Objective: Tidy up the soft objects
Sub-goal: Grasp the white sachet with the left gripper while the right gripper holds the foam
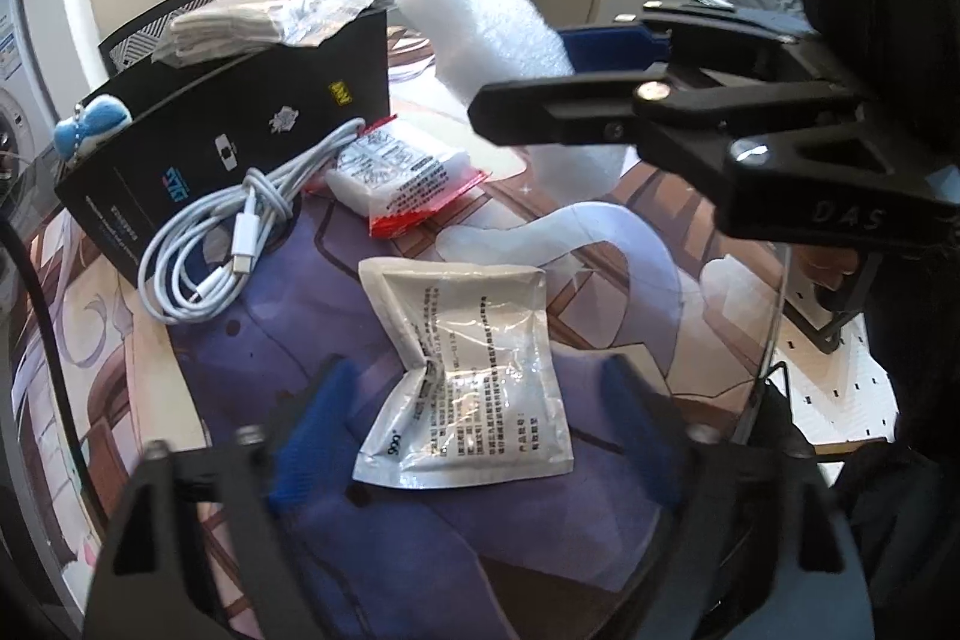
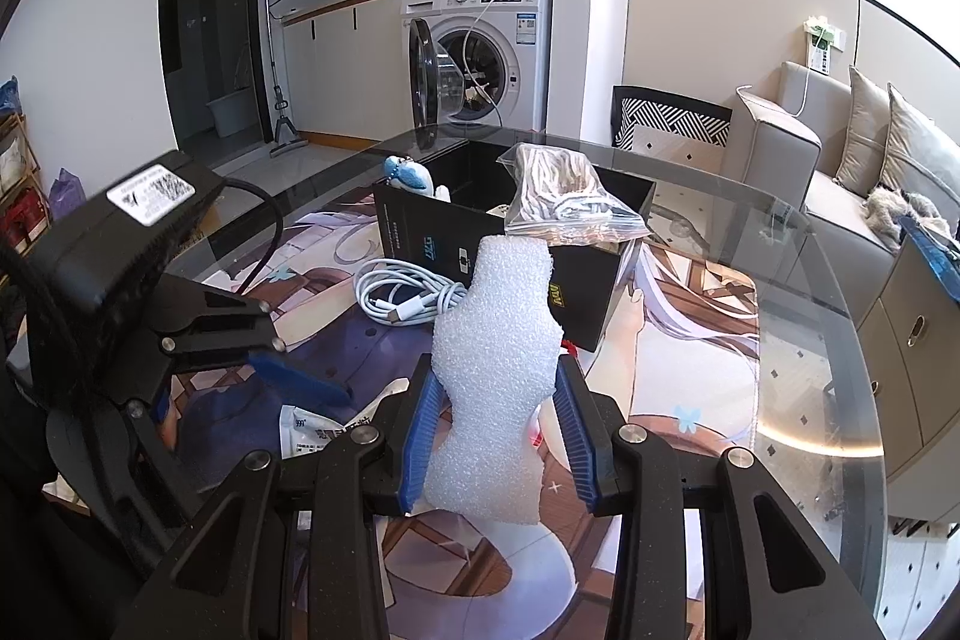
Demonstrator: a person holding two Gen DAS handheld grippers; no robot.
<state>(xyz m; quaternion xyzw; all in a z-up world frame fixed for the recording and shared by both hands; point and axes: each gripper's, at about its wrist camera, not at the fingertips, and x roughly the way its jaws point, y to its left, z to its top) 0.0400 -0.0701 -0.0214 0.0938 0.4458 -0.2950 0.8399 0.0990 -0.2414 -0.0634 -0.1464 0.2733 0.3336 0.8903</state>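
White foam sheet (image 2: 498,370) pinched upright in right tool (image 2: 498,436), lifted off desk (image 2: 798,400) toward black box (image 2: 420,232) for stowing. Left tool (image 1: 474,436) spread open, poised above pouch (image 1: 468,376) near box.

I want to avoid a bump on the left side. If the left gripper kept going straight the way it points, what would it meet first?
Most likely the silver sachet lying flat on the printed mat, directly between the open left gripper fingers. Depth is unclear, so how near it is cannot be told.

Glass table (image 2: 798,340) under printed mat (image 2: 690,340)
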